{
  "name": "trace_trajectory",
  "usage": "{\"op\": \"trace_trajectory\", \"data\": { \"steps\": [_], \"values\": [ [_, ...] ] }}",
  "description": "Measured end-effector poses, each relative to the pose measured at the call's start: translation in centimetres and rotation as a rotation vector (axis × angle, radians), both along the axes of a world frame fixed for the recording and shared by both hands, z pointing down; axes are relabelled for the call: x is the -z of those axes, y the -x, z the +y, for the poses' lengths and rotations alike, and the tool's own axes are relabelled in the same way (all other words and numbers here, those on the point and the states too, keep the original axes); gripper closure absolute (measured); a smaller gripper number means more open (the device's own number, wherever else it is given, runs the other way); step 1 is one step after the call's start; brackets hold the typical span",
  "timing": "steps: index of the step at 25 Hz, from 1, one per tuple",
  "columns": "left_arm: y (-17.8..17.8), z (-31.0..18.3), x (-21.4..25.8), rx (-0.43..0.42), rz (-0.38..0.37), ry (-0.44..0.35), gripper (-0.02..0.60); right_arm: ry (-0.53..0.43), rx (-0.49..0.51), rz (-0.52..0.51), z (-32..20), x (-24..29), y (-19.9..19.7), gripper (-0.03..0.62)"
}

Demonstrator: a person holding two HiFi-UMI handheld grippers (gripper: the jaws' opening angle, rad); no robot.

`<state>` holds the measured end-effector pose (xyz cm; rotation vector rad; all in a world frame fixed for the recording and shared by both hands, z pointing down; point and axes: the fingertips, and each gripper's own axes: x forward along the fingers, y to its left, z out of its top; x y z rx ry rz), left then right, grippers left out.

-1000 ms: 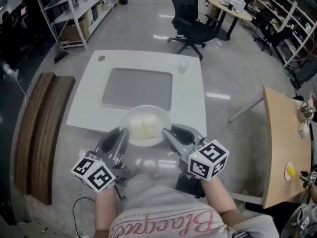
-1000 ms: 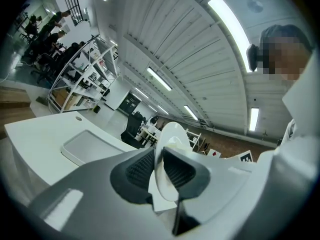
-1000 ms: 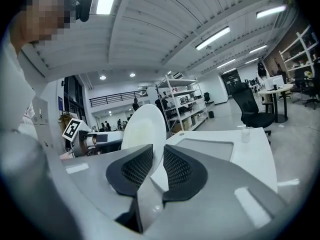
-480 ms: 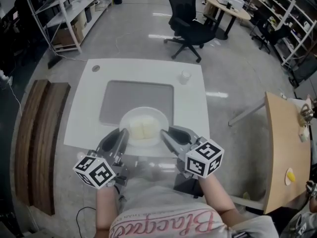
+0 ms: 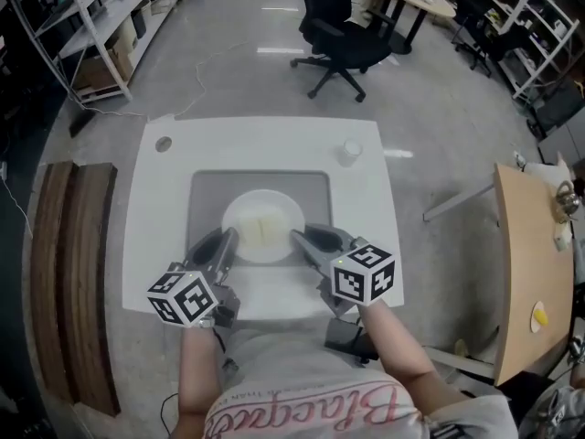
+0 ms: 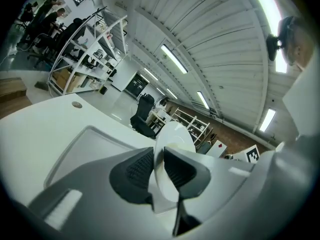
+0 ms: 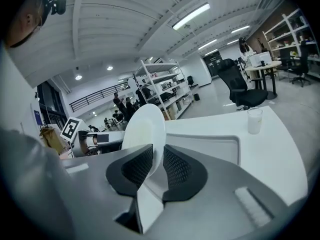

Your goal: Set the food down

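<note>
A white plate (image 5: 263, 219) carries pale food (image 5: 262, 229), cut into two slabs. It is held over the grey tray (image 5: 206, 195) on the white table (image 5: 146, 218). My left gripper (image 5: 219, 243) is shut on the plate's left rim and my right gripper (image 5: 311, 239) is shut on its right rim. In the left gripper view the plate (image 6: 176, 136) stands edge-on between the dark ribbed pads of the gripper (image 6: 159, 156). The right gripper view shows the plate (image 7: 144, 129) clamped the same way by the gripper (image 7: 158, 161). Whether the plate touches the tray cannot be told.
A small clear cup (image 5: 352, 152) stands at the table's far right, also in the right gripper view (image 7: 254, 120). A round hole (image 5: 164, 143) marks the far left corner. A wooden bench (image 5: 55, 273) lies left, a wooden table (image 5: 530, 273) right, an office chair (image 5: 343, 30) beyond.
The plate, held by both grippers, has travelled forward from the table's near edge to over the grey tray. The whole view has shifted forward with it.
</note>
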<state>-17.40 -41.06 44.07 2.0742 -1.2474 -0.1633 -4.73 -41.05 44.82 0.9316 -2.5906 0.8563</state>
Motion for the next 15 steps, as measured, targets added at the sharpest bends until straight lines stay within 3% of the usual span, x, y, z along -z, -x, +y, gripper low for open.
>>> {"op": "trace_trajectory", "data": {
  "steps": [15],
  "values": [
    [-0.1,-4.2,-9.6,-0.099,-0.063,0.290,0.511,0.272,-0.112,0.084,-3.3,-8.8,0.1,0.522]
  ]
}}
